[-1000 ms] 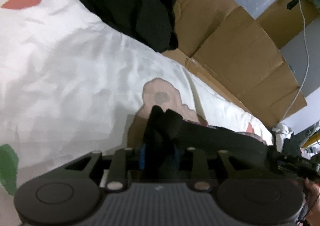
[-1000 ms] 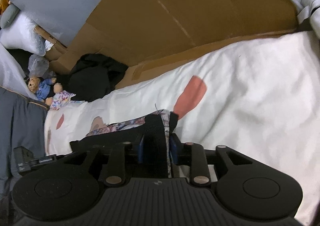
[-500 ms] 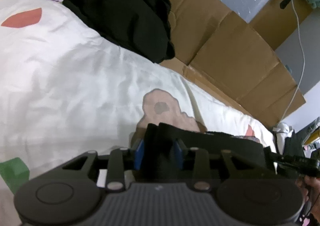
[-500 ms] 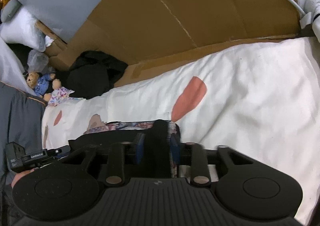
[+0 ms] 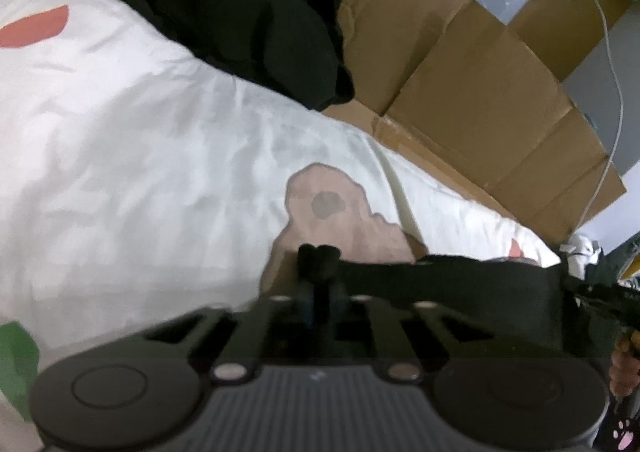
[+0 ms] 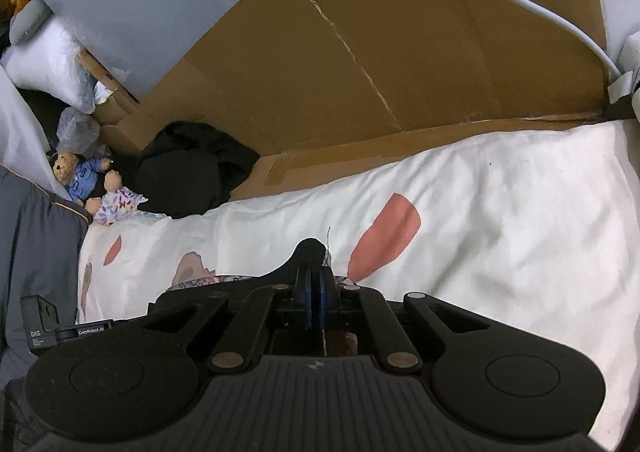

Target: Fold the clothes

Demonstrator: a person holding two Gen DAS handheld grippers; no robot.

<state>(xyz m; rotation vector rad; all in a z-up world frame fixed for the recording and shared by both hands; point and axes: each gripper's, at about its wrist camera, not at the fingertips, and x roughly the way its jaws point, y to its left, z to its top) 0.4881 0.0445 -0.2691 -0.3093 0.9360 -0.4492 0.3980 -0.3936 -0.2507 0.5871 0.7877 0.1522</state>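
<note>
Dark garment (image 5: 448,280) stretched between both grippers, left fingers (image 5: 310,260) and right fingers (image 6: 310,284) pinching its edge, tilted downward

A bed under a white printed cover, with clothes and toys lying on it

The bed (image 6: 500,220) wears a creased white cover printed with salmon-red patches, a brown blotch and a green shape at one edge. A heap of black clothes (image 5: 256,12) lies at its far edge, against the flattened brown cardboard (image 6: 360,72) that stands along that side. Just beside the heap lie a teddy bear in blue (image 6: 80,176) and a floral-printed cloth (image 6: 120,204). Nearer the cameras, a dark garment with a flowered lining (image 5: 452,284) stretches low across the cover; whether it rests on the cover cannot be told.
</note>
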